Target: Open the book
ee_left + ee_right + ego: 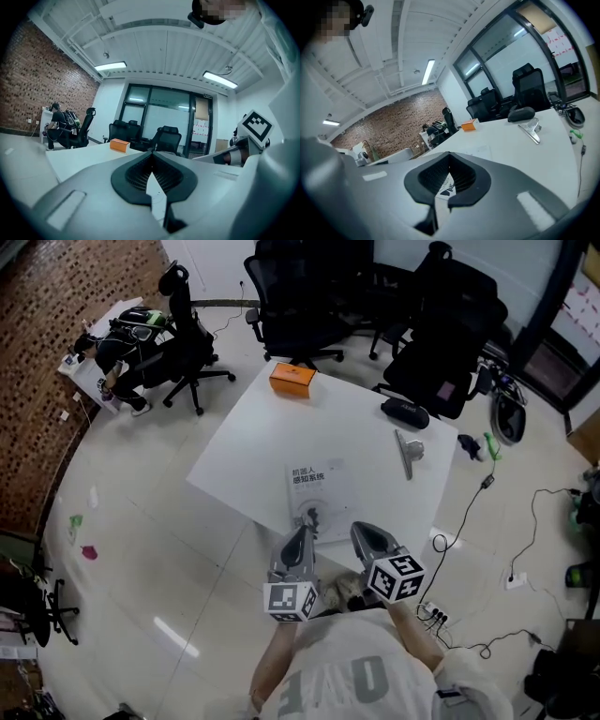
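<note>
White table (272, 427): book (323, 488) lies flat and closed near the person's edge, cover up. Its long axis runs away from the person, slightly skewed.

Left gripper (306, 531) and right gripper (358, 529) both sit at the book's near short edge, pointing up its length.
- Left tip overlaps the near edge around mid-width in the head view.
- Right tip is by the near right corner. That's probably closer to the free page edge if the spine is on the left, but I can't confirm that.

Both sets of jaws are fully closed, pads together, nothing held. Cover not yet lifted.
</note>
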`<action>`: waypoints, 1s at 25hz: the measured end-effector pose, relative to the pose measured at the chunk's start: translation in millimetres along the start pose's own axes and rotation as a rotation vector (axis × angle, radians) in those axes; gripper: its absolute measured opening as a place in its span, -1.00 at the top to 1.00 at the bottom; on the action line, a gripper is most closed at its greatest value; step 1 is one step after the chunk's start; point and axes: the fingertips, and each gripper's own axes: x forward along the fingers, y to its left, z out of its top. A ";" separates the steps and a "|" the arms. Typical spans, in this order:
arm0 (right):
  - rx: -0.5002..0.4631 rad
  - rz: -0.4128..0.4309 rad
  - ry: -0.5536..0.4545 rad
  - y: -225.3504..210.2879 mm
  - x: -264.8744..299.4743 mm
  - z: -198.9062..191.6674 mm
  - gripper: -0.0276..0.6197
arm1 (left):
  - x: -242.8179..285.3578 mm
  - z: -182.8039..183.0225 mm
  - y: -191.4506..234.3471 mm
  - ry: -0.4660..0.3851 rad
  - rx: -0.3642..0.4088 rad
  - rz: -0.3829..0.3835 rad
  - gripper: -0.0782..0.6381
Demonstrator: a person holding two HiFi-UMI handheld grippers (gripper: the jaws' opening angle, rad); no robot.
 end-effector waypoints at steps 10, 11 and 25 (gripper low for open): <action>-0.021 -0.066 0.258 -62.4 35.1 -67.9 0.59 | 16.9 -49.3 5.0 0.111 0.006 0.016 0.74; -0.012 -0.070 0.279 -66.8 37.1 -73.6 0.53 | 17.4 -57.9 9.0 0.133 0.007 0.036 0.74; 0.030 -0.114 0.476 -96.6 49.7 -123.8 0.36 | 11.0 -143.1 42.1 0.331 -0.055 0.144 0.55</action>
